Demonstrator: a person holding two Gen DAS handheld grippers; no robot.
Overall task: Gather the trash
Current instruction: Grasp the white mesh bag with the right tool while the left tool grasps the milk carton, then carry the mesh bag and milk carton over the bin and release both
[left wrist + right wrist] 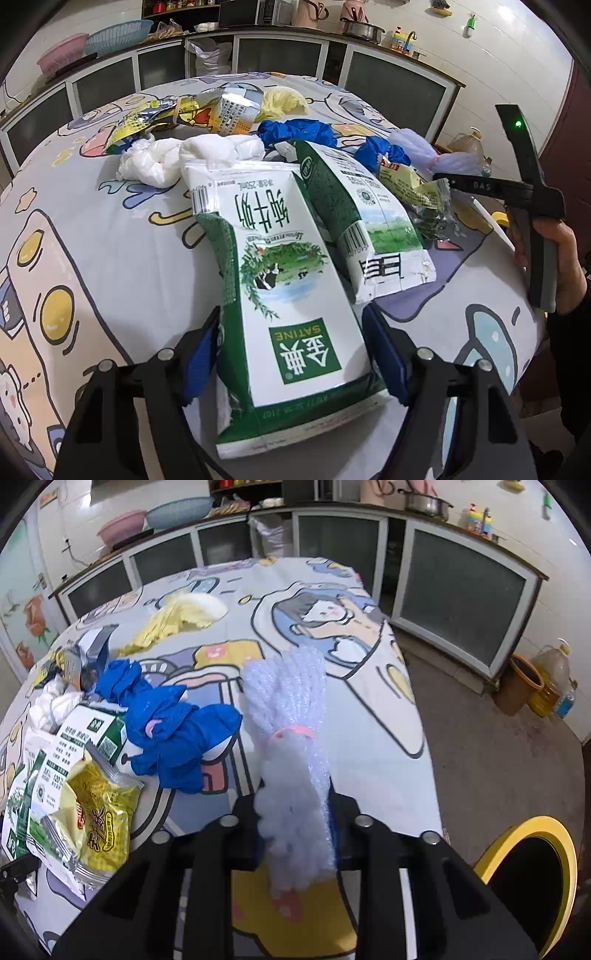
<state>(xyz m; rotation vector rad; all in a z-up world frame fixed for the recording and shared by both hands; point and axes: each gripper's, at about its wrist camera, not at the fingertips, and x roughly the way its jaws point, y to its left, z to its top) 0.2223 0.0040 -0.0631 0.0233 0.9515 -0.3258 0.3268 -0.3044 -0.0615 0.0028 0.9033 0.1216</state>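
My left gripper (291, 354) is shut on a flattened green and white milk carton (284, 295), its blue pads pressing both sides. A second flattened carton (365, 221) lies just behind it. My right gripper (295, 812) is shut on a pale lilac bubble-wrap bundle (291, 738) tied with a pink band; it also shows in the left wrist view (424, 151). Blue gloves (166, 731), a yellow snack wrapper (99, 812), white crumpled plastic (177, 158), a yellow cloth (181, 620) and a foil snack bag (192, 114) lie on the cartoon-print tablecloth (332, 627).
A bin with a yellow rim (532, 878) stands on the floor right of the table. An oil bottle (550, 679) and a brown pot (517, 686) stand by the cabinets (461, 590). Basins (92, 44) sit on the counter behind.
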